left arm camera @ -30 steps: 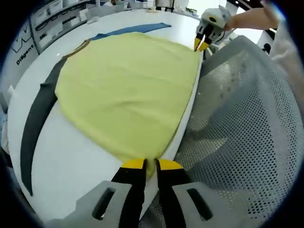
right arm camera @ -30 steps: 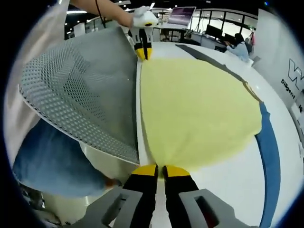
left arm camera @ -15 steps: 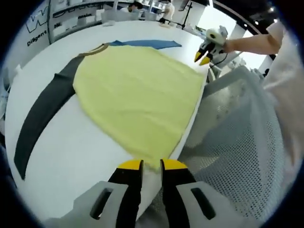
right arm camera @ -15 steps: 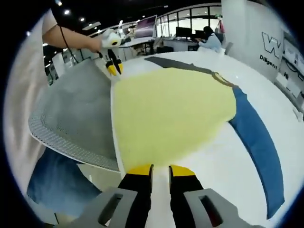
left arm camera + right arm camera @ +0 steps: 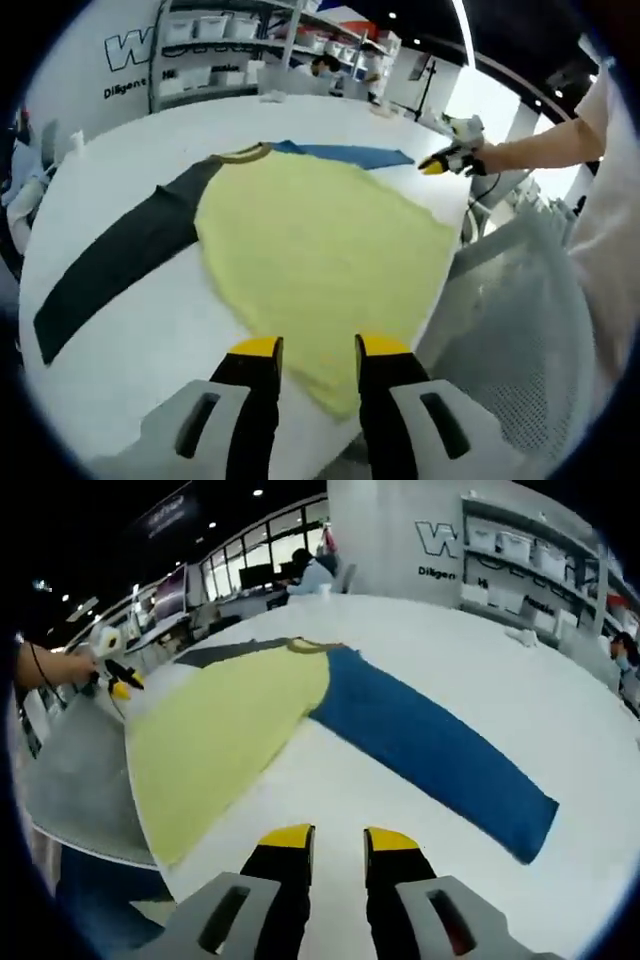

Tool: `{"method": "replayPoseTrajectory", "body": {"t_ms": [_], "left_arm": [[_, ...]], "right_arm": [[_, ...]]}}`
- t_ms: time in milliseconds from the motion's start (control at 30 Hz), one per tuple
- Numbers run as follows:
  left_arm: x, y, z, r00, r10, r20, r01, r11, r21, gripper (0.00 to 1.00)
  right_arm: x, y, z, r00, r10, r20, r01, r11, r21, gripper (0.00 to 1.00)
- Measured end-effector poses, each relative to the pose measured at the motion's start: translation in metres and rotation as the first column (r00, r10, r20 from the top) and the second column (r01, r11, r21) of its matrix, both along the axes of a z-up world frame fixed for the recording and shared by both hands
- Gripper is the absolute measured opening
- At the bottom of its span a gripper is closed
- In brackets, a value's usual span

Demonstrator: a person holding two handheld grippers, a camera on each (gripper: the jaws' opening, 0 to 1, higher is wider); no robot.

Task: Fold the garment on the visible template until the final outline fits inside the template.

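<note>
Both claws stood released, jaws parted and gripping nothing: the left gripper (image 5: 310, 348) hovered over the near hem of the yellow garment (image 5: 320, 240), the right gripper (image 5: 338, 837) over bare white table (image 5: 480, 670). That garment lay flat on the table, its dark sleeve (image 5: 115, 265) and blue sleeve (image 5: 425, 745) spread outward. A mesh chair back (image 5: 520, 340) stood beside the table edge.

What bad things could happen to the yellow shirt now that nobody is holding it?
1. The yellow shirt lies with its bottom hem right at the table edge, so it might slide off.
2. The blue sleeve and dark sleeve stick far out; folding them unevenly could leave the outline too big.
3. Both the left gripper and right gripper are open above the table, so regrasping could wrinkle the cloth.
</note>
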State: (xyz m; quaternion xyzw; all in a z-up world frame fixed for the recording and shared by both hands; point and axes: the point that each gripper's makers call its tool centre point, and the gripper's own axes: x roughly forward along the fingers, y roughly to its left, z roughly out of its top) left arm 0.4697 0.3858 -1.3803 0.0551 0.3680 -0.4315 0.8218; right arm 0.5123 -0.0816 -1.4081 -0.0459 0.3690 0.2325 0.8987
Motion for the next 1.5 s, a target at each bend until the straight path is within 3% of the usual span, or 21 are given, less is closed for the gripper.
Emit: {"method": "replayPoseTrajectory", "body": {"t_ms": [200, 500, 667, 767, 933, 1300, 1367, 1433, 1500], "left_arm": [[0.004, -0.011, 0.006, 0.998, 0.054, 0.040, -0.053, 0.998, -0.044, 0.40], [0.001, -0.027, 0.014, 0.994, 0.091, 0.063, -0.087, 0.994, -0.071, 0.43], [0.000, -0.028, 0.014, 0.993, 0.097, 0.067, -0.093, 0.994, -0.064, 0.44], [0.001, -0.027, 0.014, 0.992, 0.107, 0.070, -0.103, 0.993, -0.062, 0.45], [0.001, -0.031, 0.015, 0.990, 0.117, 0.080, -0.113, 0.992, -0.060, 0.47], [0.001, -0.035, 0.015, 0.989, 0.122, 0.084, -0.117, 0.991, -0.057, 0.48], [0.001, -0.033, 0.015, 0.988, 0.125, 0.086, -0.121, 0.991, -0.054, 0.48], [0.001, -0.031, 0.017, 0.988, 0.130, 0.087, -0.125, 0.991, -0.054, 0.48], [0.000, -0.030, 0.016, 0.988, 0.129, 0.086, -0.126, 0.991, -0.048, 0.48]], "right_arm": [[0.013, -0.047, 0.001, 0.975, -0.223, 0.011, 0.222, 0.974, 0.045, 0.17], [0.025, -0.106, -0.007, 0.890, -0.456, -0.012, 0.455, 0.888, 0.070, 0.16], [0.032, -0.128, -0.012, 0.848, -0.530, -0.025, 0.530, 0.845, 0.065, 0.16], [0.034, -0.137, -0.014, 0.825, -0.564, -0.027, 0.564, 0.824, 0.051, 0.16], [0.038, -0.145, -0.019, 0.806, -0.590, -0.037, 0.591, 0.806, 0.032, 0.18], [0.038, -0.145, -0.035, 0.798, -0.600, -0.057, 0.601, 0.799, -0.001, 0.19], [0.039, -0.148, -0.037, 0.784, -0.619, -0.045, 0.620, 0.785, 0.012, 0.18], [0.042, -0.150, -0.034, 0.757, -0.651, -0.047, 0.653, 0.755, 0.059, 0.18], [0.043, -0.150, -0.034, 0.766, -0.641, -0.040, 0.643, 0.765, 0.042, 0.14]]}}
